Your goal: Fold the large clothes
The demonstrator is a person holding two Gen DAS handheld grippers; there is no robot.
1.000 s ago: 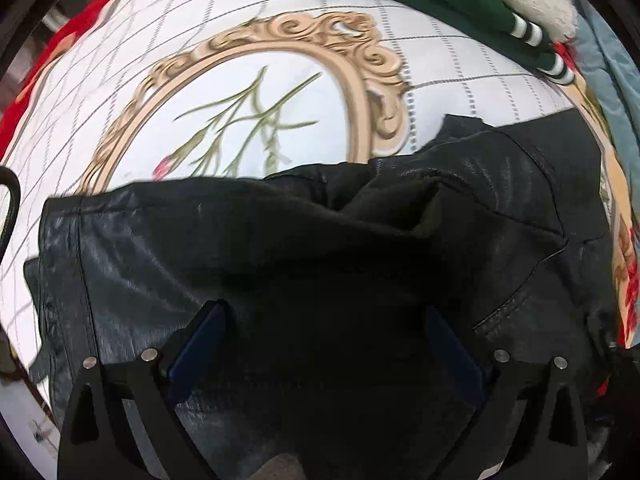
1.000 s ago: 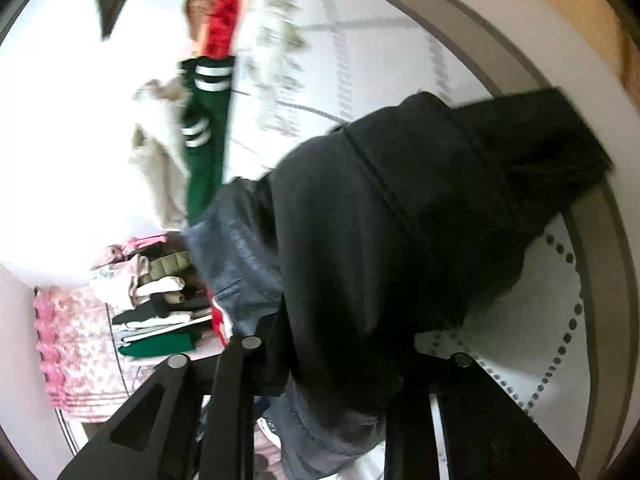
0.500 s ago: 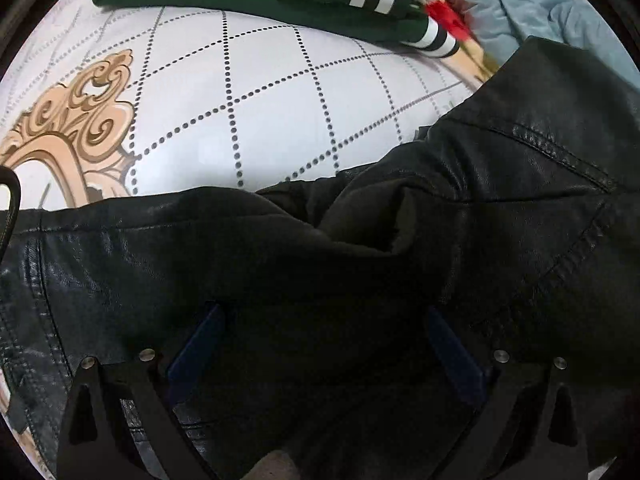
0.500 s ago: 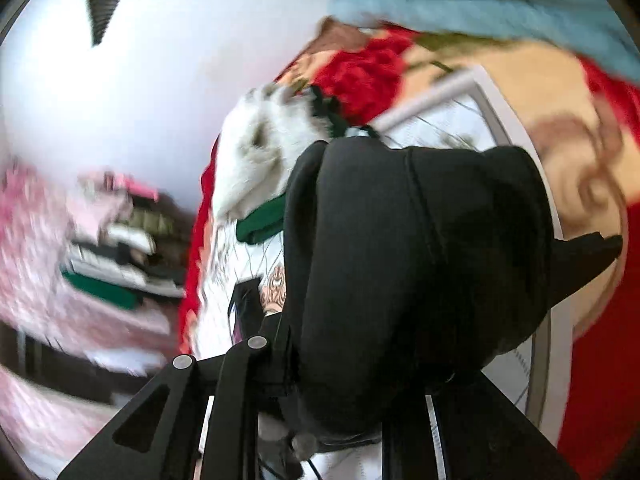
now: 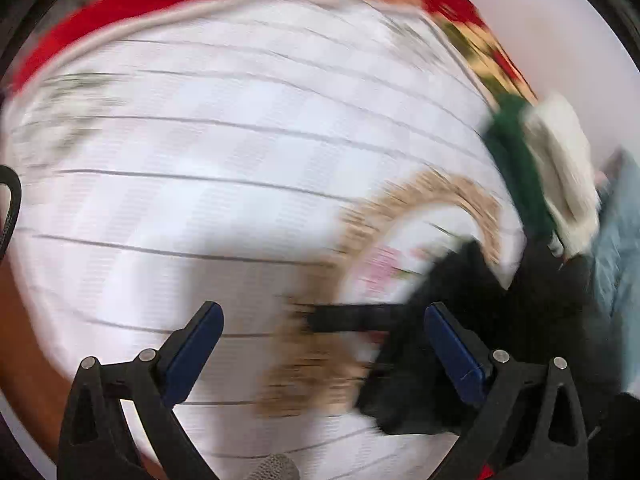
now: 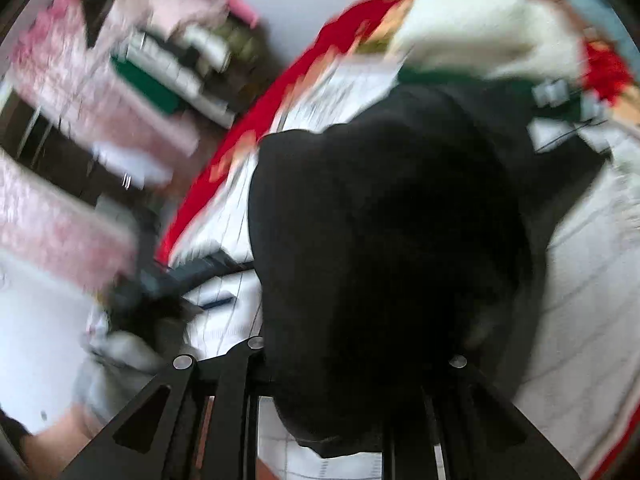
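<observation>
Black jacket [image 6: 384,248], bunched, pinched in the right gripper [image 6: 344,364] above the white quilted bedspread [image 5: 224,168]. Left gripper [image 5: 322,344] spread wide, holding nothing; green garment [image 5: 516,168] far right.

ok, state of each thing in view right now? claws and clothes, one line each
left claw: open, nothing between the pads, over the bedspread
right claw: shut on jacket
jacket: bunched, draped over the right claw
bedspread: flat, mostly bare, heavily blurred
green garment: lying at the far edge, fold unclear from blur
white garment: on top of the green garment
</observation>
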